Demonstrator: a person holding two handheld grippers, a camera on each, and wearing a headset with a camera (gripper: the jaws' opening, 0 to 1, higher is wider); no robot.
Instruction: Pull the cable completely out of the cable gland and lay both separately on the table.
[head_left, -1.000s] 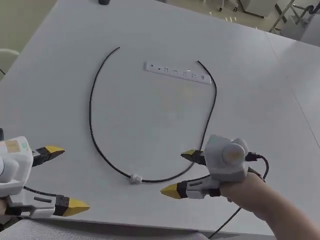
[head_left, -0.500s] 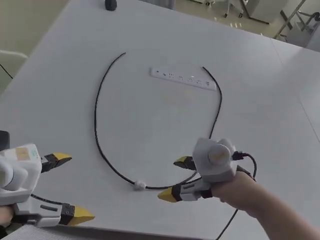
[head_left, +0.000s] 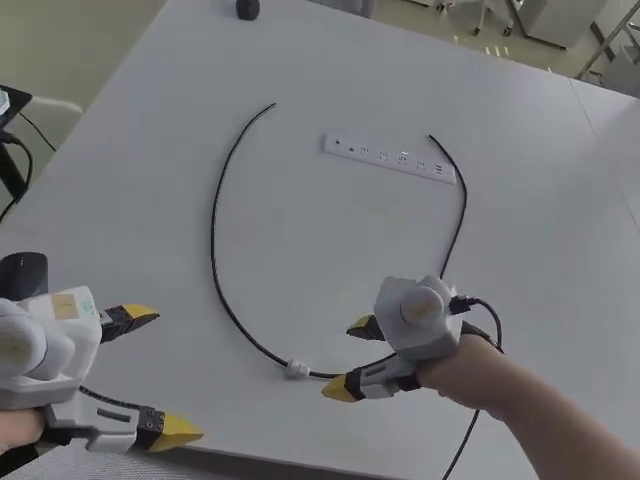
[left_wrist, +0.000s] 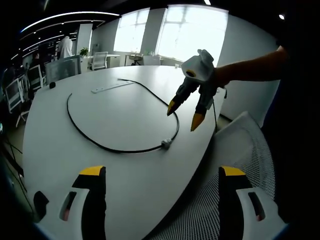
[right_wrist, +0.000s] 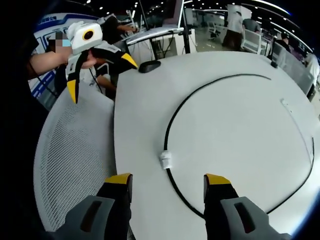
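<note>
white table (head_left: 330, 250) (black cable (head_left: 212, 250) on it) in an office (right_wrist: 235, 30).

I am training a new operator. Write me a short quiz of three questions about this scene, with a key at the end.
1. Fill in: the left gripper and the right gripper both have their fingers ____ (open or shut).
2. True or false: the gland is already off the cable.
3. Which is nearest to the gland? A the left gripper; B the right gripper; C both equally near.
Key: 1 open; 2 false; 3 B.
</note>
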